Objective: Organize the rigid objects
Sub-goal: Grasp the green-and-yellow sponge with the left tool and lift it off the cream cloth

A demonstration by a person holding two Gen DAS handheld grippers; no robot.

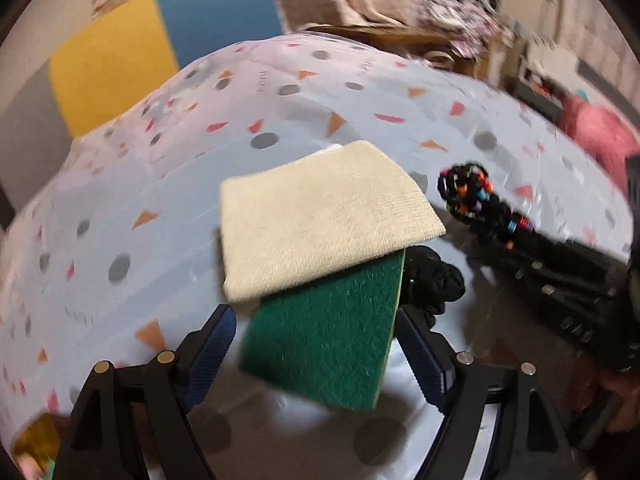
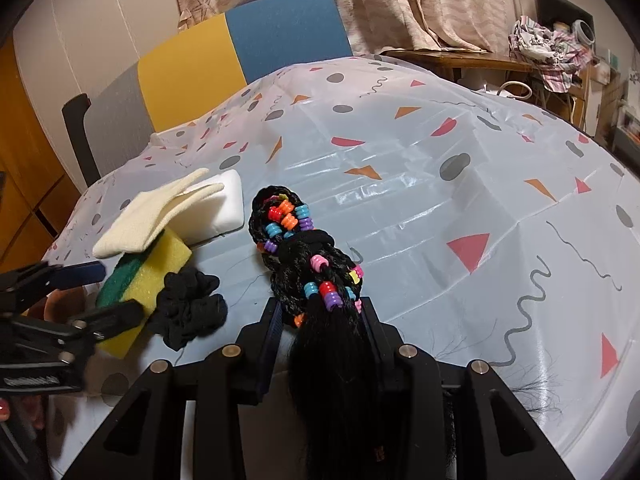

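Note:
My left gripper (image 1: 316,340) is open around a green-and-yellow scouring sponge (image 1: 328,336), its blue pads apart from the sponge's sides. A cream folded cloth (image 1: 320,216) lies over the sponge's far end. In the right wrist view the sponge (image 2: 156,276) leans on the table with the cloth (image 2: 148,220) on it and a white foam block (image 2: 224,204) behind. My right gripper (image 2: 322,312) is shut on a black braided hairpiece with coloured beads (image 2: 296,240), which also shows in the left wrist view (image 1: 476,196).
A black scrunchie (image 2: 192,308) lies beside the sponge, also in the left wrist view (image 1: 436,280). The table has a plastic cover with coloured shapes (image 2: 440,184). A yellow-and-blue chair (image 2: 240,52) stands behind it. A wooden side table with clutter (image 2: 472,56) is at the back right.

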